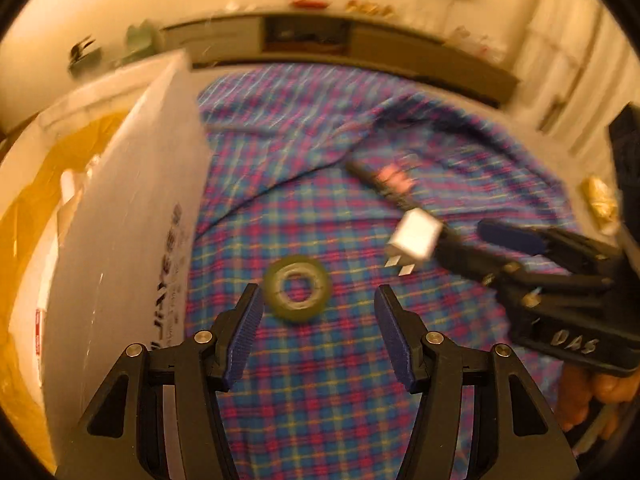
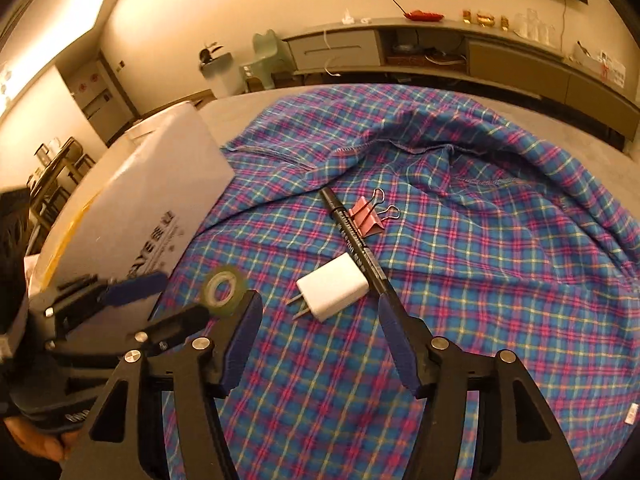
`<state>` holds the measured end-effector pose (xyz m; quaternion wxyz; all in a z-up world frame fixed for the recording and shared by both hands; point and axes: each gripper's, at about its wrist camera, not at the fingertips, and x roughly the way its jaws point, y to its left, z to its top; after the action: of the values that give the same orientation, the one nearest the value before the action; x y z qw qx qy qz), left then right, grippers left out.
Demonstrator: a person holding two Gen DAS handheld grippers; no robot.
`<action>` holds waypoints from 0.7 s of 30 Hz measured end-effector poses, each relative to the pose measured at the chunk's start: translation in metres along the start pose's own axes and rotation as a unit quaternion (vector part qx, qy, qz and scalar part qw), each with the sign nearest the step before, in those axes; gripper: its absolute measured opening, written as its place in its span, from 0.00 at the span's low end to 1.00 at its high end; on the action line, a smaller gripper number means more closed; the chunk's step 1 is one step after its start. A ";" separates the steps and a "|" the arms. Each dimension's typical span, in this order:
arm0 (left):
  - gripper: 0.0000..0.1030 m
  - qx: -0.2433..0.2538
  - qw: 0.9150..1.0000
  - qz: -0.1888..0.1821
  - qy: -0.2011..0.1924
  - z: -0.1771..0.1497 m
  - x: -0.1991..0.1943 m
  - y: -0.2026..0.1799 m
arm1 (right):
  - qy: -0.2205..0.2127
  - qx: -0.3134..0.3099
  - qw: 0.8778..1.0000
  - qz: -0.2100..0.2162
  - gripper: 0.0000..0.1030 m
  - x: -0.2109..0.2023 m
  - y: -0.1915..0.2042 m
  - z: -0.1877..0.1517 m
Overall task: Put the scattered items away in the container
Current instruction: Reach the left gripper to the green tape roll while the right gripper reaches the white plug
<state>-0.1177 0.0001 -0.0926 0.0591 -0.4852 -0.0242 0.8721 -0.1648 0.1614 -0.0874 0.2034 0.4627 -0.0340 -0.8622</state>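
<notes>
On the plaid cloth [image 2: 460, 264] lie a greenish tape roll [image 1: 297, 294], a white plug charger [image 2: 334, 290], a black pen [image 2: 356, 232] and a pink binder clip [image 2: 366, 216]. My left gripper [image 1: 318, 296] stands open just above the cloth, with the tape roll [image 2: 224, 290] by its left fingertip. My right gripper [image 2: 320, 304] is open too, its jaws either side of the charger [image 1: 414, 240] without touching it; its right finger covers the pen's near end. The white box [image 1: 128, 216] stands on the left, lined with yellow plastic [image 1: 40, 200].
In each wrist view the other gripper shows: the right [image 1: 464, 236], the left [image 2: 184, 296], each held by a hand [image 1: 600, 392]. Bare table [image 2: 560, 128] lies beyond the cloth. A low cabinet [image 2: 440, 52] runs along the far wall.
</notes>
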 end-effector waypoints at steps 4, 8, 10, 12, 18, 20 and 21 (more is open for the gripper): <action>0.59 -0.001 1.000 0.013 0.012 0.003 0.018 0.007 | 0.007 -0.004 1.000 -0.013 0.60 0.021 0.004 0.009; 0.60 0.011 0.999 0.023 0.021 0.001 0.035 0.008 | 0.015 -0.019 1.000 -0.019 0.50 0.035 0.006 0.009; 0.61 0.006 1.000 0.019 0.016 0.002 0.039 0.010 | 0.020 -0.024 0.999 -0.015 0.49 0.037 0.003 0.009; 0.61 0.001 1.000 0.014 0.015 0.005 0.041 0.012 | 0.027 -0.032 0.999 -0.016 0.49 0.036 0.000 0.009; 0.61 -0.010 1.000 -0.013 0.027 0.007 0.045 0.011 | 0.045 -0.037 0.998 -0.021 0.49 0.028 -0.010 0.003; 0.61 -0.005 0.999 -0.038 0.031 0.006 0.043 0.006 | 0.053 -0.039 0.998 -0.024 0.49 0.023 -0.015 -0.001; 0.61 -0.002 0.998 -0.052 0.033 0.005 0.041 0.004 | 0.056 -0.040 0.997 -0.026 0.49 0.020 -0.017 -0.003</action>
<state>-0.1441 0.0017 -0.1248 0.1047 -0.5115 -0.0491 0.8515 -0.1773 0.1702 -0.1092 0.2007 0.5021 0.0239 -0.8409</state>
